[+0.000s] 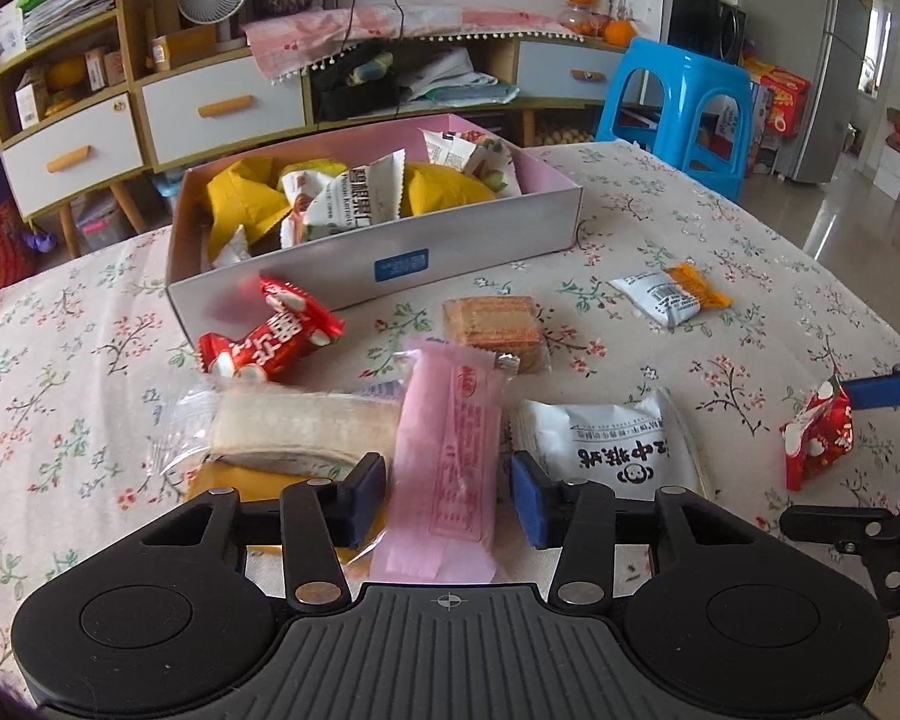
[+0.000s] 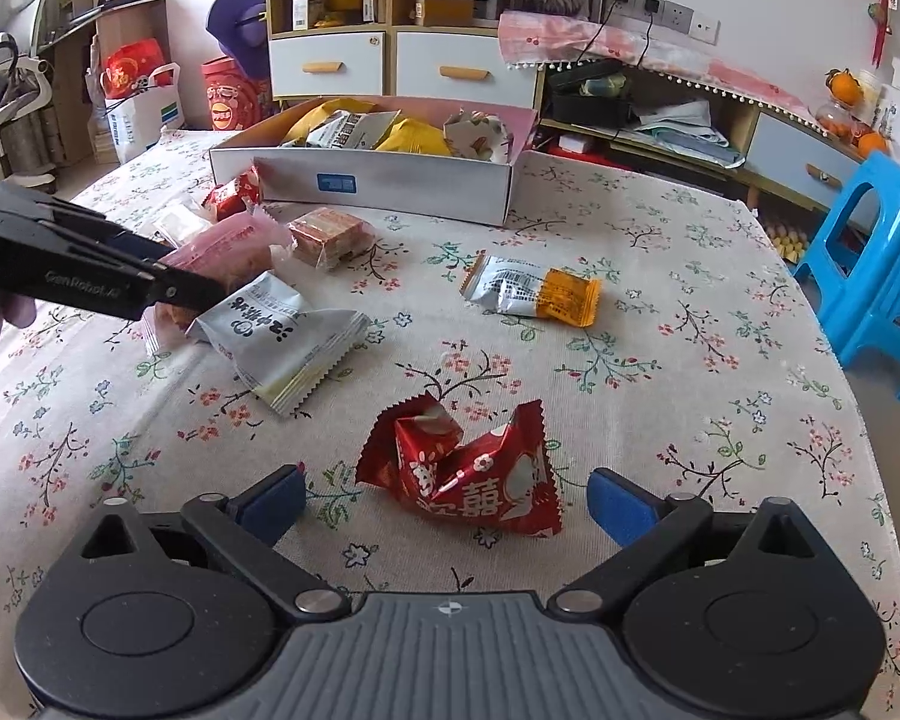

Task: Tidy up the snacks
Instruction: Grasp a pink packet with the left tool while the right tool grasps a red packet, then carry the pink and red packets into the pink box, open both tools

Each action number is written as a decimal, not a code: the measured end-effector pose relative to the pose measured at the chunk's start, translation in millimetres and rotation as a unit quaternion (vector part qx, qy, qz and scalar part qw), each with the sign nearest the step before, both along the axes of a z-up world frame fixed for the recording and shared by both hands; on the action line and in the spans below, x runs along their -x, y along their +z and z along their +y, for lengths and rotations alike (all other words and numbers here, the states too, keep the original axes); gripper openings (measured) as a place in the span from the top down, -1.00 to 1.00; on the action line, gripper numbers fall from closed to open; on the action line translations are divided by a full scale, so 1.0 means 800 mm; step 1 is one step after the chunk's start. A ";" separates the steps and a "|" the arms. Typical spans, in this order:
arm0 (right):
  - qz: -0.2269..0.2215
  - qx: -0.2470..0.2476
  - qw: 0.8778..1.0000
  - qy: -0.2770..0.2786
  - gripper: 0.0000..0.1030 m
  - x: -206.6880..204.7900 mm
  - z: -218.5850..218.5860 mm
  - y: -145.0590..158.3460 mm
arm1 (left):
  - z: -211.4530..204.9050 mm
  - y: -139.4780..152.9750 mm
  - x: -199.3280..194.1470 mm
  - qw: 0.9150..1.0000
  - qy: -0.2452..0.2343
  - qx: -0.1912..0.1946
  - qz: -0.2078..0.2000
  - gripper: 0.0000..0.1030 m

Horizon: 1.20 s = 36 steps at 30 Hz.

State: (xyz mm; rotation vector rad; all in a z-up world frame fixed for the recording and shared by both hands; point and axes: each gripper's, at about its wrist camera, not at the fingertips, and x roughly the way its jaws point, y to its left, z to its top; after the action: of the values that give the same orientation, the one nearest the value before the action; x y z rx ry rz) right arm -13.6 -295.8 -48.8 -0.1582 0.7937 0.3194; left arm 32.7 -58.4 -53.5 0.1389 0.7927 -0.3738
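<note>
Your left gripper stands open astride the pink packet, near edge of the table, box beyond. Your right gripper is open around the red packet — light, crinkly, slippery foil. Pinch each across its padded middle, not the flimsy seams.

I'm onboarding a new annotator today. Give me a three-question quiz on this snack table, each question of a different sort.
1. True or false: the left hand-held gripper is open around the pink snack packet.
2. Which snack lies between the open fingers of the right hand-held gripper? A) red crumpled packet B) biscuit pack C) orange-ended packet
3. Fill in: sorted snacks sit inside the ____.

Key: 1 true; 2 A; 3 box
</note>
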 end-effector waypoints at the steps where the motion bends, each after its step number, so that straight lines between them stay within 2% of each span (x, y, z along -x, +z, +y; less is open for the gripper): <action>1: 0.002 -0.001 1.000 -0.002 -0.64 -0.001 -0.001 -0.001 | -0.002 0.000 -0.002 1.000 -0.001 -0.001 0.001 0.18; 6: 0.000 -0.005 1.000 -0.005 -0.47 -0.005 -0.003 -0.001 | -0.011 -0.003 -0.007 1.000 0.000 -0.005 0.003 0.26; 10: -0.002 -0.009 1.000 -0.005 -0.23 -0.006 -0.006 -0.001 | -0.011 -0.003 -0.009 1.000 0.005 0.004 0.010 0.40; 16: -0.004 -0.019 1.000 -0.004 0.08 -0.007 -0.007 0.001 | -0.009 0.000 -0.008 1.000 0.011 0.009 0.009 0.42; 21: -0.009 -0.020 1.000 -0.007 0.16 -0.008 -0.008 0.004 | -0.003 0.006 -0.005 1.000 0.016 0.019 0.006 0.43; 22: -0.011 -0.021 1.000 -0.008 0.26 -0.008 -0.009 0.006 | -0.002 0.008 -0.004 1.000 0.017 0.022 0.006 0.43; 36: -0.030 -0.028 0.999 -0.010 0.30 -0.010 -0.009 0.021 | 0.017 0.027 0.000 0.998 0.034 0.052 0.001 0.43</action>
State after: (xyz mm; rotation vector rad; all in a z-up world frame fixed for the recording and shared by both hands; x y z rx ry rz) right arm -5.9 -302.6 -32.3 -0.1072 0.7256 0.3156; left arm 32.4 -44.5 -31.7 0.0144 0.7773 -0.3491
